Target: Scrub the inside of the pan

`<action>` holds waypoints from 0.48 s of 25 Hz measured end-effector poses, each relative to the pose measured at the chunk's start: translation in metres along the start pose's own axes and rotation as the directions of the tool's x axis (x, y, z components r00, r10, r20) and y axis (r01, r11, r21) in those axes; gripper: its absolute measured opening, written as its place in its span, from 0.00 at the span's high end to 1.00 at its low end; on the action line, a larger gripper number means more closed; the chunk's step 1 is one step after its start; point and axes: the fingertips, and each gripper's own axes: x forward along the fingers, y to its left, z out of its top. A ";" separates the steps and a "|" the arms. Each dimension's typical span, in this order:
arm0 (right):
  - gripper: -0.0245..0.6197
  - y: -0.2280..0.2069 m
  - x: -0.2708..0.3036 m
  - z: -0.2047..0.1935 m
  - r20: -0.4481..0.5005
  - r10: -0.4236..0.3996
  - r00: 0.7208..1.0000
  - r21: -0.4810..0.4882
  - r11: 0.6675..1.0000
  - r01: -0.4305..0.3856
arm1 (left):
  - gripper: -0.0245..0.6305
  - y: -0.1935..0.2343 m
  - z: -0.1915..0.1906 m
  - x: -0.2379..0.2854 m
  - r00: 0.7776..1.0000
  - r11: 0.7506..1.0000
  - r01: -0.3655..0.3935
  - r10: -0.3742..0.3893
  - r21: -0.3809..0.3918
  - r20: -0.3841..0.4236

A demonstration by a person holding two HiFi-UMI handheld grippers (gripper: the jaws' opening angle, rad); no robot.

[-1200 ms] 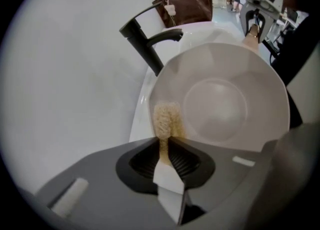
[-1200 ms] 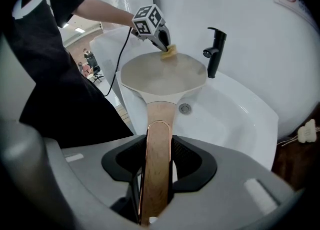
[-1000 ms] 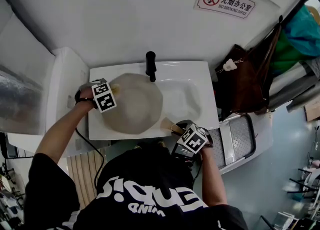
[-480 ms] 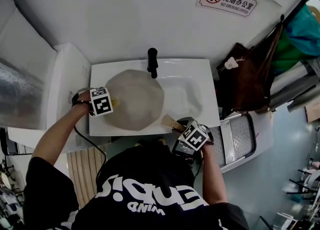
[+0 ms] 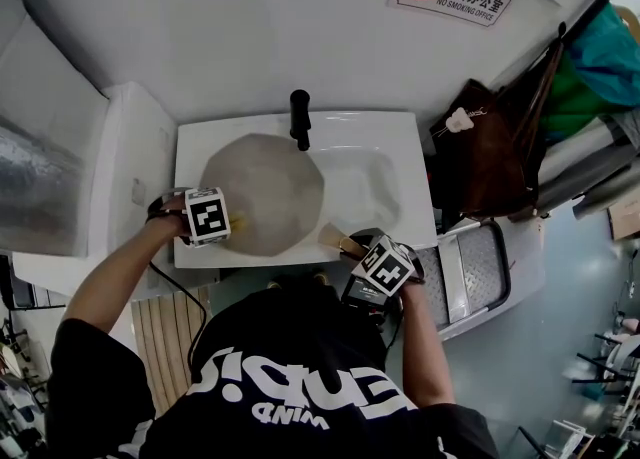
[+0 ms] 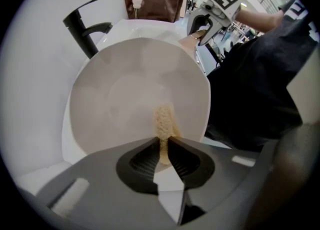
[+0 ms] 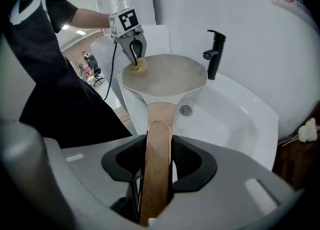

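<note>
A pale beige pan (image 5: 262, 193) lies over the left half of a white sink (image 5: 400, 162); its inside fills the left gripper view (image 6: 130, 88). My left gripper (image 5: 226, 221) is shut on a small yellow sponge (image 6: 163, 124), which presses on the pan's near-left inside edge (image 7: 139, 65). The pan's wooden handle (image 7: 156, 164) runs back between the jaws of my right gripper (image 5: 352, 247), which is shut on it at the sink's front edge. That handle (image 5: 338, 239) shows tan in the head view.
A black tap (image 5: 299, 117) stands at the back of the sink, close to the pan's far rim. The drain (image 7: 185, 109) sits in the basin right of the pan. A brown bag (image 5: 495, 147) hangs to the right. A white counter (image 5: 120, 177) lies left.
My left gripper with the sponge has slid toward me along the pan's left side, from the far-left rim to the near-left edge. The right gripper and handle have stayed put.
</note>
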 end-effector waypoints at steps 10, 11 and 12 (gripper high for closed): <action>0.71 0.000 0.001 0.000 -0.007 0.001 1.000 -0.003 1.000 -0.001 | 0.89 -0.016 0.015 0.014 0.998 0.998 0.064 -0.064 -0.006 0.005; 0.71 0.000 0.000 0.001 -0.007 -0.001 1.000 -0.007 1.000 0.001 | 0.89 -0.019 0.020 0.014 0.997 0.997 0.078 -0.078 -0.010 0.021; 0.71 0.000 0.000 0.001 -0.008 -0.001 1.000 -0.007 1.000 0.001 | 0.89 -0.023 0.024 0.014 0.995 0.996 0.092 -0.091 -0.016 0.035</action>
